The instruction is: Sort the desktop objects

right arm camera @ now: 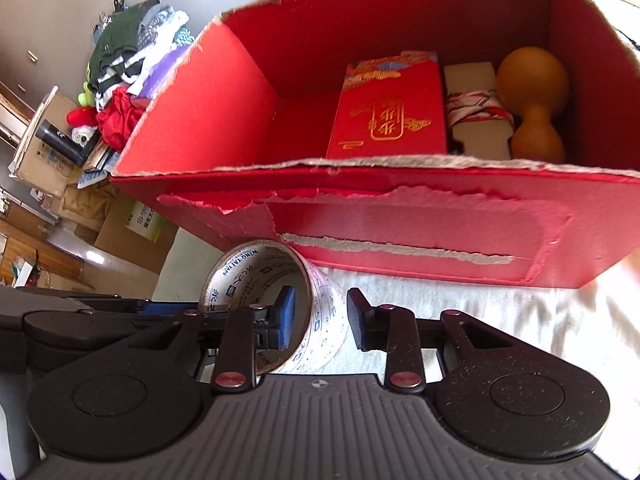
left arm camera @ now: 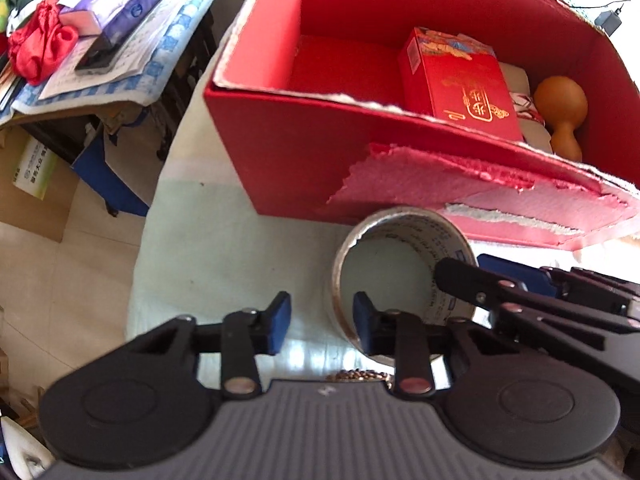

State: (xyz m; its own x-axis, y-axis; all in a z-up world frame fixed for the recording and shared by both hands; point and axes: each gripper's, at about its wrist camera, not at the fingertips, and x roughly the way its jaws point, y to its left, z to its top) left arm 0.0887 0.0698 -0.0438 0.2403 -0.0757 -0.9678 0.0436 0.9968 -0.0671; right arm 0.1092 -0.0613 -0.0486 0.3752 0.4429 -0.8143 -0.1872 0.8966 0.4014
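Tape roll [left arm camera: 404, 280] on pale cloth [left arm camera: 224, 248], just near of red box [left arm camera: 288, 136] front wall, straddled by both grippers. Left gripper [left arm camera: 322, 322] spread wide, one blue pad [left arm camera: 362, 318] inside the roll's hole at its near-left wall, other pad [left arm camera: 280, 322] outside to the left, clear of the roll; wall between them, not pinched. Right gripper [right arm camera: 322, 318] likewise parted, left pad [right arm camera: 286, 316] inside the core, right finger [right arm camera: 358, 318] outside just beside the printed outer face; contact unclear, no firm squeeze visible. Right gripper's fingers also seen from left wrist [left arm camera: 460, 276], reaching into the roll from the right.

Inside box: red packet with gold print [right arm camera: 390, 116], white item wrapped in patterned ribbon [right arm camera: 478, 114], brown gourd [right arm camera: 534, 104] at far right. Box front torn, paler pink patch exposed.

Left wrist only: stack of papers and red fabric [left arm camera: 40, 48] on a side surface far left, small beaded object [left arm camera: 358, 376] under the gripper body. Right wrist only: lettering on tape core, pile of clothes [right arm camera: 132, 36] far left, cardboard boxes on floor.
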